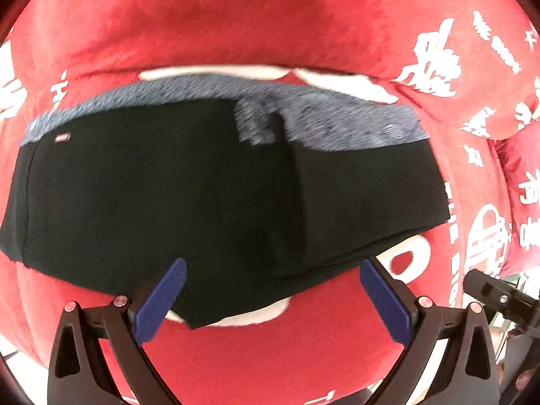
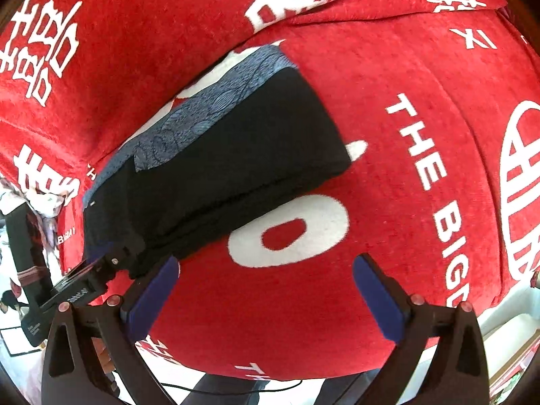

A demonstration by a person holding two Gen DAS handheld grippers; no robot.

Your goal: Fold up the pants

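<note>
Folded black pants [image 1: 189, 189] lying on a red printed cover [image 1: 236, 17], both grippers standing clear.

The pants, with their patterned blue-grey waistband [image 1: 337, 118], are resting in a compact stacked bundle; the folding appears to be finishing, and any next move is calling only for squaring the near edge or tidying the layers. The left gripper [image 1: 273, 298] is hovering with its blue pads [image 1: 158, 298] spread wide just above the near hem, gripping nothing; the right gripper [image 2: 266, 297] is likewise gaping wide over the bare cover beside the bundle. Nothing is obstructing the pants; clutter [image 2: 30, 185] is sitting off the cover's left edge.
</note>
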